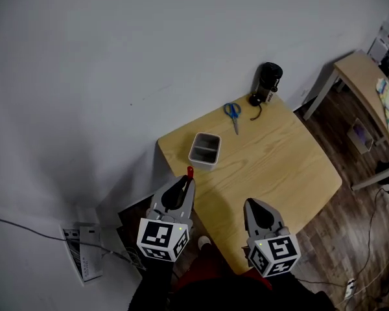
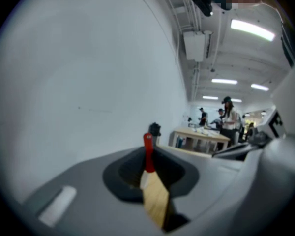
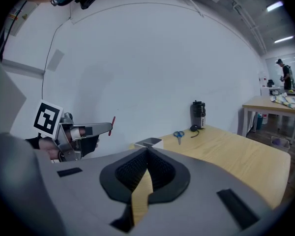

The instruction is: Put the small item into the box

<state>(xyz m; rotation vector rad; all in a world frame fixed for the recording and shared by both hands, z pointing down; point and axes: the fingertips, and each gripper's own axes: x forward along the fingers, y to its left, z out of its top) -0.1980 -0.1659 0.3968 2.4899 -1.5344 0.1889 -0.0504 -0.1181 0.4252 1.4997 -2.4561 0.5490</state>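
The left gripper [image 1: 188, 181] clamps a slim red item [image 1: 190, 172], perhaps a small pen, just short of the grey box [image 1: 195, 154]. The right gripper [image 1: 249, 203], jaws together and empty, sits farther from that box.

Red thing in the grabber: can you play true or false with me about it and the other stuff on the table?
1. The left gripper is shut on the small red item. True.
2. The red item lies inside the grey box. False: it is in the left gripper's jaws, short of the box.
3. The blue scissors are in the box. False: they lie on the table, between the box and the black bottle.
4. The right gripper has its jaws together with nothing in them. True.
5. The black bottle lies on its side. False: it stands upright.
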